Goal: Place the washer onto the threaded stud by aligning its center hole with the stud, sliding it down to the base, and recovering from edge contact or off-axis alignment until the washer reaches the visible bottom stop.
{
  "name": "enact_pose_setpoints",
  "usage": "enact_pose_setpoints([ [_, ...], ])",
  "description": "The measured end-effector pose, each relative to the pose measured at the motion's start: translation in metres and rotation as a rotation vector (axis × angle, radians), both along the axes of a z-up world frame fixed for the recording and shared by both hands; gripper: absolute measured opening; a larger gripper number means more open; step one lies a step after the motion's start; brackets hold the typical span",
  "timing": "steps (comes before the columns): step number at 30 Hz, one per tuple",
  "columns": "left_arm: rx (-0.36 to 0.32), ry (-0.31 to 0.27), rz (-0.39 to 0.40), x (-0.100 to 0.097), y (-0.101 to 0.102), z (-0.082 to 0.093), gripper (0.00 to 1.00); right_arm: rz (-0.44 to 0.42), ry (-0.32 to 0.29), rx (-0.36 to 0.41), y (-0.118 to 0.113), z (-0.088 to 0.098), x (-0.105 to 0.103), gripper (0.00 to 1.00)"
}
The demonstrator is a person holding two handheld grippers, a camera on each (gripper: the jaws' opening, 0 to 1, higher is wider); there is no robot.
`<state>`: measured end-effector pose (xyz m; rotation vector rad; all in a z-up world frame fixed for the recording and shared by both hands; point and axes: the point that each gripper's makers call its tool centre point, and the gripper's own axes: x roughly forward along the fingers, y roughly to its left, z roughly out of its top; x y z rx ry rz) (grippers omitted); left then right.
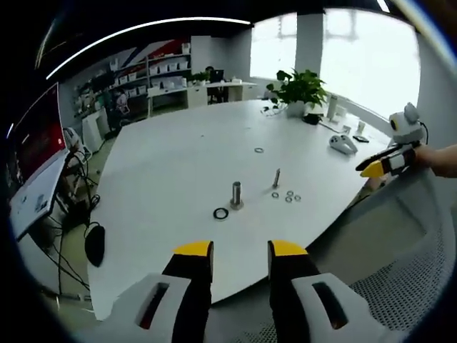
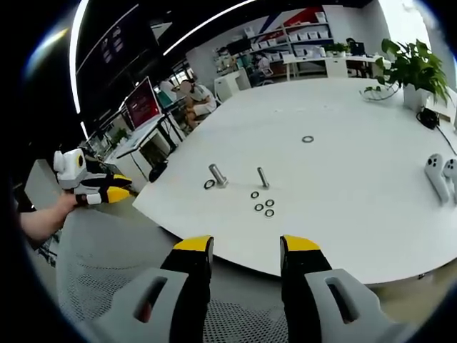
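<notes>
While both grippers hang off the table (image 1: 178, 164) edge, left gripper (image 1: 239, 251) and right gripper (image 2: 245, 246) have jaws parted, holding nothing. Stud (image 1: 236, 194) stands upright mid-table, dark washer (image 1: 221, 213) flat just beside it. Bolt (image 1: 276, 177) and three small washers (image 1: 289, 195) nearby.

A dark washer (image 1: 221, 213) lies flat on the white table just beside the upright threaded stud (image 1: 235, 194).
</notes>
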<state>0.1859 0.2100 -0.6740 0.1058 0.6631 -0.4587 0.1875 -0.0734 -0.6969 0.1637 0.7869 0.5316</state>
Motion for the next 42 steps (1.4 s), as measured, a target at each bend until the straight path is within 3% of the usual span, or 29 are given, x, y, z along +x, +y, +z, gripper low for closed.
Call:
enact_pose_setpoints([
  [7,0.031,0.007,0.025,-0.001,0.007,-0.002,0.33,0.0,0.009,-0.008,-0.001,-0.002,-0.001,0.4],
  [10,-0.005,-0.012,0.039,0.0,0.008,0.006,0.33,0.006,0.0,0.0,0.001,0.0,-0.001,0.4],
  [13,-0.049,0.004,0.031,-0.001,0.005,0.005,0.35,0.014,0.01,-0.003,0.001,-0.002,-0.002,0.4],
  [18,-0.05,0.022,0.014,-0.004,-0.001,0.001,0.35,0.014,0.013,-0.004,0.001,-0.002,-0.002,0.4],
  [24,-0.067,0.099,-0.031,-0.01,-0.008,-0.014,0.37,0.011,0.023,-0.013,0.0,-0.004,-0.003,0.4],
  [28,-0.078,0.085,-0.04,-0.01,-0.01,-0.012,0.35,0.022,0.036,-0.022,0.001,-0.007,-0.005,0.41],
  [36,-0.082,0.13,-0.062,-0.014,-0.014,-0.02,0.34,0.021,0.039,-0.027,0.0,-0.008,-0.005,0.41],
  [42,-0.096,0.132,-0.065,-0.015,-0.015,-0.019,0.35,0.014,0.042,-0.027,-0.001,-0.009,-0.005,0.42],
])
